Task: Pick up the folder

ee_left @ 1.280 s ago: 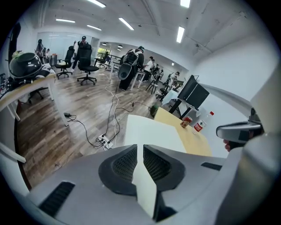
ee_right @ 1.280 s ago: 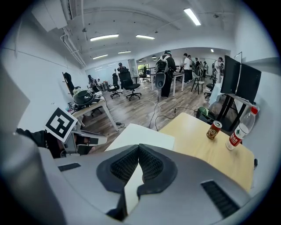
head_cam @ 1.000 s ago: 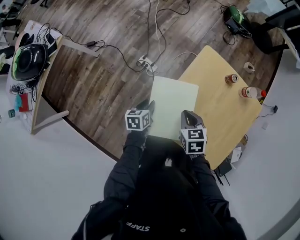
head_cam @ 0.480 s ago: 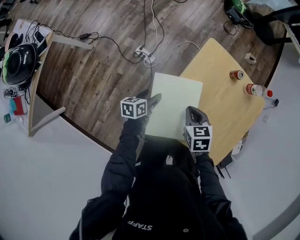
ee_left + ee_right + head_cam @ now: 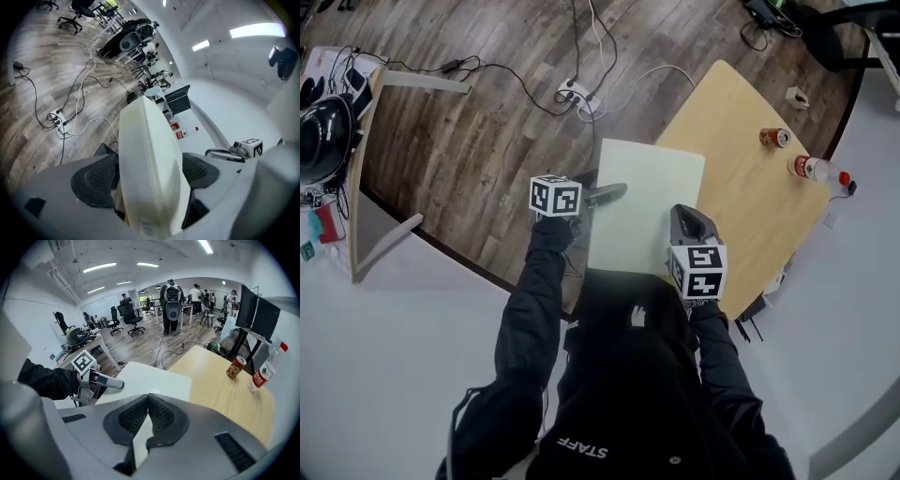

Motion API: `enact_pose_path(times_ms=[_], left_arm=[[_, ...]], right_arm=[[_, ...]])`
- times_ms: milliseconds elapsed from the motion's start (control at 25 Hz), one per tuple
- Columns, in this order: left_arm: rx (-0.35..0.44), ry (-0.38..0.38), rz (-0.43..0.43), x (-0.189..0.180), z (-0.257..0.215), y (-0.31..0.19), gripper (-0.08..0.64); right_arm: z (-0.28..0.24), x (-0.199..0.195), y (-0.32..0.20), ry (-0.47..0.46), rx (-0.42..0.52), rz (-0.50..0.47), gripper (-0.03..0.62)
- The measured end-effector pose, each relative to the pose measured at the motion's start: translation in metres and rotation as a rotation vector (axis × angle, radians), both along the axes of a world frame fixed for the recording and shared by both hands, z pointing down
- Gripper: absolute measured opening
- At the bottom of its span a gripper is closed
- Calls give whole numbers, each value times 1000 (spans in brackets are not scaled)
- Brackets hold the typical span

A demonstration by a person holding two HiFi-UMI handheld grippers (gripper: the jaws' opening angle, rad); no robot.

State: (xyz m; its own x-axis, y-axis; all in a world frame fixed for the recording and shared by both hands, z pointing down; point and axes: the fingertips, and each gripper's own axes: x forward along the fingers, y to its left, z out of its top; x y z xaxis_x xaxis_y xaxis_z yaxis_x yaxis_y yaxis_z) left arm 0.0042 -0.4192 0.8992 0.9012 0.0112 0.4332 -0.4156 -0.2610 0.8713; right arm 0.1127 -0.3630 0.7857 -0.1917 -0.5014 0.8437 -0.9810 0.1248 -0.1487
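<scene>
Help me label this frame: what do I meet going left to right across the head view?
From the left: black helmet → left hand-held gripper, whose jaws have just been opening with the folder between them → folder → right hand-held gripper → can → bottle.

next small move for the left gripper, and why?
Probably close the left gripper on the folder. Its jaws have just been opening and stand apart with the folder's left edge between them, pads not pressing. Only the right gripper is clamped on it, and the folder overhangs the table, so a second grip should steady the lift.
</scene>
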Motion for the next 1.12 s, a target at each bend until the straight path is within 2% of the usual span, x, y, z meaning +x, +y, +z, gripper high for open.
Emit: enact_pose_path(times_ms=[240, 520, 680, 880, 1120], left_arm=[[-68, 67, 30, 15, 10, 5, 422], [-79, 95, 72, 22, 6, 13, 417], [-43, 94, 25, 20, -13, 8, 381], [40, 39, -37, 9, -51, 0, 345], [151, -12, -101, 3, -103, -3, 328]], right_arm=[[8, -2, 3, -6, -17, 16, 23], [7, -2, 8, -15, -28, 49, 23], [-3, 1, 12, -14, -12, 54, 23], [-28, 6, 12, -29, 29, 76, 23], [-64, 6, 14, -51, 98, 59, 23]])
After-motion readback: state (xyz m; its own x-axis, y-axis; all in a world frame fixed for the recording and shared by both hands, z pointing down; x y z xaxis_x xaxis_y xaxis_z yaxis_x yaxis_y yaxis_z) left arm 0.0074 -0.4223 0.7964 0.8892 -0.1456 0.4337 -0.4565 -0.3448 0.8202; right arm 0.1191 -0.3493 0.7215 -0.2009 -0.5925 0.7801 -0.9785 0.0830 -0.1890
